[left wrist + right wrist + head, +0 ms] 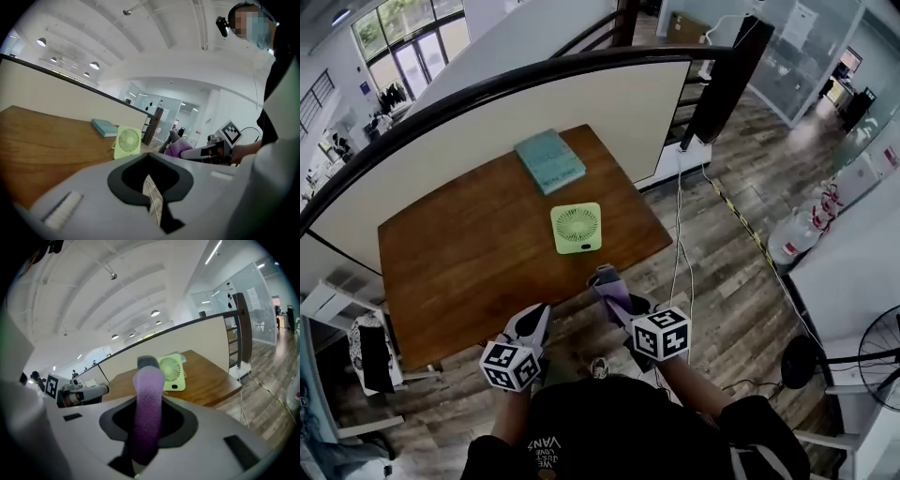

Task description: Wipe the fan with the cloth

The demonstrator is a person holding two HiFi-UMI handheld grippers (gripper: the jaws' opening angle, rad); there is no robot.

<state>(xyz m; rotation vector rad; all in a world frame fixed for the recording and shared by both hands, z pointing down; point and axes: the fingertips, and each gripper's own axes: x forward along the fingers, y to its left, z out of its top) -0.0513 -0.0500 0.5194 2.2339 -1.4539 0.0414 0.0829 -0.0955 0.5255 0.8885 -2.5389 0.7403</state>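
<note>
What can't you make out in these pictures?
- The back of the fan: every view faces its front grille.
- The print on the book: too small in the head view.
- The full size of the cloth: it is bunched between the jaws of the right gripper, and its lower end is hidden in the right gripper view.

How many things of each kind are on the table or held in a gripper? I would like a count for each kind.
fan: 1
book: 1
cloth: 1
Total: 3
</note>
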